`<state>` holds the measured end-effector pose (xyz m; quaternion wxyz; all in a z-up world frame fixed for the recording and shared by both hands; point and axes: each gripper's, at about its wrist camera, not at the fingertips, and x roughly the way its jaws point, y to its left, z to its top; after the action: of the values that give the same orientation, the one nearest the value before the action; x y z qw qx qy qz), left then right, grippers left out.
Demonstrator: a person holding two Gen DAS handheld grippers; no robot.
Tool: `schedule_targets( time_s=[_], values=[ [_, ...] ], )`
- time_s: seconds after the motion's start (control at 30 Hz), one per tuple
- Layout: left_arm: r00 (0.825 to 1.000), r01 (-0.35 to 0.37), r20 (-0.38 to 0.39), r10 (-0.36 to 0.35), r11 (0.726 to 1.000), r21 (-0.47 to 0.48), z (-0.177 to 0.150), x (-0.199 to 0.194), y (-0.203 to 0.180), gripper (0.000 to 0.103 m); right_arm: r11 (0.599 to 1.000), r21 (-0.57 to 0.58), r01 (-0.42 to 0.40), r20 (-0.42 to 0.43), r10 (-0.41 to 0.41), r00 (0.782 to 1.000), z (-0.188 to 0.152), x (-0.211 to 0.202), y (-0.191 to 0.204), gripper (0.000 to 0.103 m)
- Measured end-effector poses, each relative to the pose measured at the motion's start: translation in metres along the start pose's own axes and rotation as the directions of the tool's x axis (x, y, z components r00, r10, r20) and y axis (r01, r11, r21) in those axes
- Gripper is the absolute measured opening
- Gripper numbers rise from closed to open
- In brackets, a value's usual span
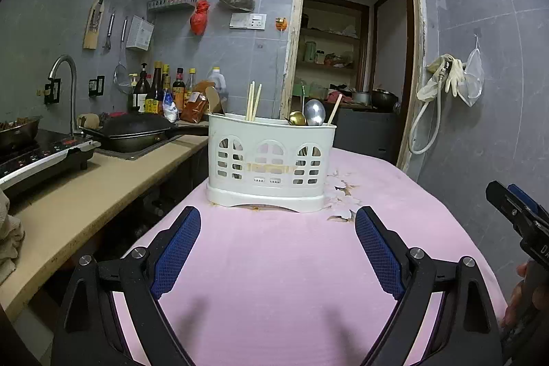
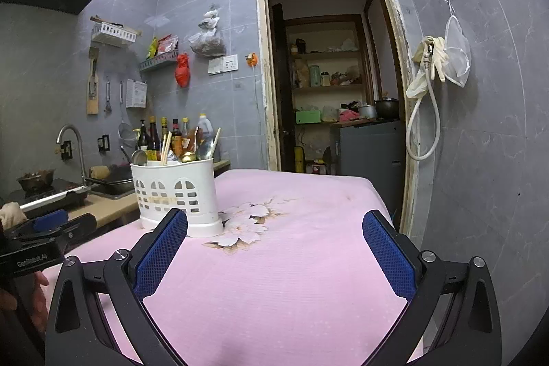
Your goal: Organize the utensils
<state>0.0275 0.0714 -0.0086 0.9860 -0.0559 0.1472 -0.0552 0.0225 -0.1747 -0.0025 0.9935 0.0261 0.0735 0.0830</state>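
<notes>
A white slotted utensil caddy stands upright on the pink tablecloth. Wooden chopsticks stick out of its left part. A silver spoon, a gold spoon and one more chopstick stand at its right end. My left gripper is open just in front of the caddy, nothing between its blue pads. My right gripper is open too, with the caddy just beyond its left finger.
A beige counter runs along the left with a wok, a cooktop, a tap and sauce bottles. An open doorway lies behind the table. A hose and gloves hang on the right wall.
</notes>
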Motion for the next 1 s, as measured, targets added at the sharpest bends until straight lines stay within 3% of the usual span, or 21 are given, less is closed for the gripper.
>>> schedule_targets(
  time_s=[1.0],
  values=[
    [1.000,-0.002,0.002,0.002,1.000,-0.004,0.0013,-0.0017,0.0032,0.088,1.000,-0.006,-0.001,-0.004,0.001,1.000,0.0005,-0.0012,0.0003,0.103]
  ],
)
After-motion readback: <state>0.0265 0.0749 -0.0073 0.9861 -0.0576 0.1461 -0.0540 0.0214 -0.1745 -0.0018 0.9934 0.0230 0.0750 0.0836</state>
